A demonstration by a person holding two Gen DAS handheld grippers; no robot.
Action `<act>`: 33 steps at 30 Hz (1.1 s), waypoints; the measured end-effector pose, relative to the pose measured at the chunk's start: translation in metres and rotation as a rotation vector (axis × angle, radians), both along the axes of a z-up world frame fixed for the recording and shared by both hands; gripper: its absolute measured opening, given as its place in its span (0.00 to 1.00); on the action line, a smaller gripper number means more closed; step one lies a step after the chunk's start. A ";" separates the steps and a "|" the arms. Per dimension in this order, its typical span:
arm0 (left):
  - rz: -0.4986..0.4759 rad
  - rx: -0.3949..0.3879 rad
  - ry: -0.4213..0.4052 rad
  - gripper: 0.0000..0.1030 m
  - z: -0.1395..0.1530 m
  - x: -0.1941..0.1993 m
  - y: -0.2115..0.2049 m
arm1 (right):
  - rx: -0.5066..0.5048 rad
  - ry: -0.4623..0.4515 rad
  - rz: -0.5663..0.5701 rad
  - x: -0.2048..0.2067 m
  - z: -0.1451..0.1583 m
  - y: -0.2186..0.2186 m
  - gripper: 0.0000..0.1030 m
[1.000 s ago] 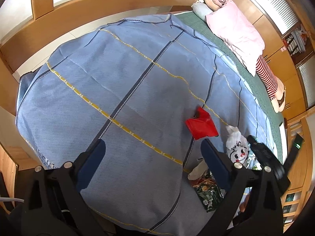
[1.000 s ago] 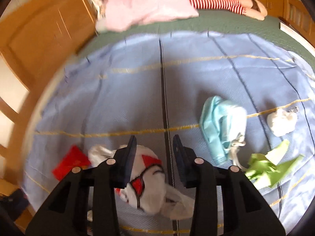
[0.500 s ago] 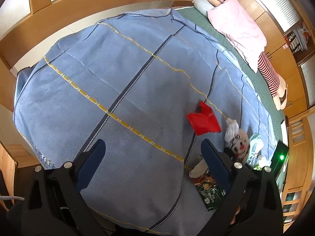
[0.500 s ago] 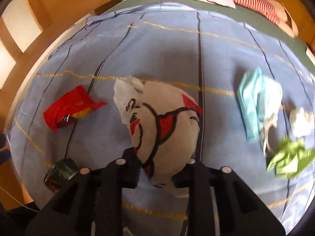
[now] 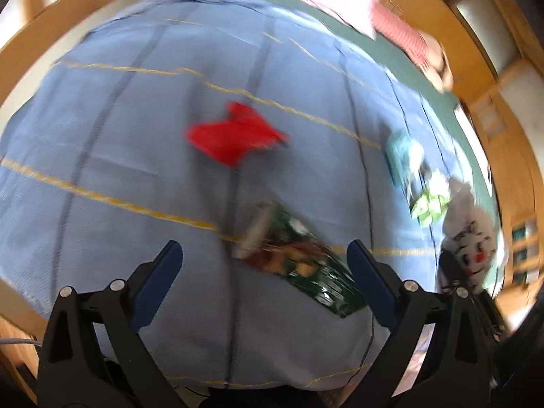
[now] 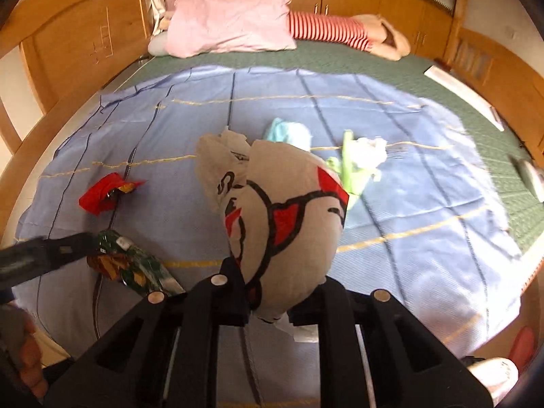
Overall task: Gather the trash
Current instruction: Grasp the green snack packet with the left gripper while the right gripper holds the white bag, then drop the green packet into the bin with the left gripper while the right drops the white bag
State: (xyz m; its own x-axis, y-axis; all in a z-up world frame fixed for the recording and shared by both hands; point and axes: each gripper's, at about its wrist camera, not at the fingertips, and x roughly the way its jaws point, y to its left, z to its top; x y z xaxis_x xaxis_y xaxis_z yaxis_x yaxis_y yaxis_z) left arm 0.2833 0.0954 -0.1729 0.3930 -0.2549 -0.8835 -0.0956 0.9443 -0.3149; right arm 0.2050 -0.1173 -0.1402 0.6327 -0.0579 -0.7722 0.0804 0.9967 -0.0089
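Wrappers lie scattered on the blue cloth (image 6: pixel 391 204). Your left gripper (image 5: pixel 263 265) hangs released over the green snack packet (image 5: pixel 299 258); it looks light, crinkly and slippery, so pinch its flattened end. Beyond it lies the red wrapper (image 5: pixel 234 134), equally flimsy. Your right gripper (image 6: pixel 268 302) is clenched on the white printed bag (image 6: pixel 282 210), which is soft and limp; hold it near the neck.

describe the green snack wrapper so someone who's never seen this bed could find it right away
Start at the blue sheet spread over the bed and go to its near left corner. There, in front of the open left gripper, lies the green snack wrapper. It is dark green with brown and orange print, long and flat, unlike the plain red wrapper lying farther up the sheet.
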 end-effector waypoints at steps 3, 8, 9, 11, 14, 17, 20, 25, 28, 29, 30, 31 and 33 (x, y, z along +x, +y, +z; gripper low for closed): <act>-0.058 0.035 0.039 0.94 -0.015 0.009 -0.025 | -0.021 -0.028 -0.013 -0.015 0.008 -0.011 0.15; -0.093 0.094 0.109 0.90 -0.046 0.021 -0.044 | -0.011 -0.053 -0.032 -0.026 0.019 -0.023 0.15; -0.093 0.099 0.099 0.89 -0.046 0.020 -0.043 | -0.016 -0.061 -0.030 -0.030 0.021 -0.024 0.15; -0.094 0.136 0.065 0.78 -0.043 0.019 -0.044 | -0.019 -0.072 -0.026 -0.034 0.024 -0.025 0.15; -0.110 0.186 0.038 0.47 -0.041 0.018 -0.044 | -0.018 -0.083 -0.026 -0.043 0.027 -0.027 0.15; -0.106 0.143 0.013 0.40 -0.034 0.016 -0.036 | -0.010 -0.087 -0.027 -0.047 0.028 -0.027 0.15; -0.109 0.071 -0.049 0.39 -0.016 0.010 -0.024 | 0.003 -0.093 -0.027 -0.048 0.029 -0.028 0.15; -0.151 -0.015 -0.240 0.39 0.029 -0.007 -0.014 | 0.027 -0.107 -0.011 -0.050 0.034 -0.025 0.15; -0.191 -0.047 -0.366 0.39 0.054 -0.023 -0.017 | 0.047 -0.099 0.001 -0.051 0.034 -0.025 0.16; -0.202 -0.045 -0.389 0.39 0.061 -0.029 -0.019 | 0.048 -0.096 0.006 -0.052 0.035 -0.024 0.16; -0.220 -0.041 -0.415 0.39 0.065 -0.034 -0.022 | 0.049 -0.093 0.012 -0.054 0.035 -0.024 0.16; -0.239 -0.041 -0.432 0.39 0.070 -0.037 -0.026 | 0.053 -0.090 0.018 -0.058 0.034 -0.025 0.16; -0.295 -0.047 -0.468 0.39 0.077 -0.047 -0.036 | 0.049 -0.087 0.010 -0.065 0.035 -0.032 0.16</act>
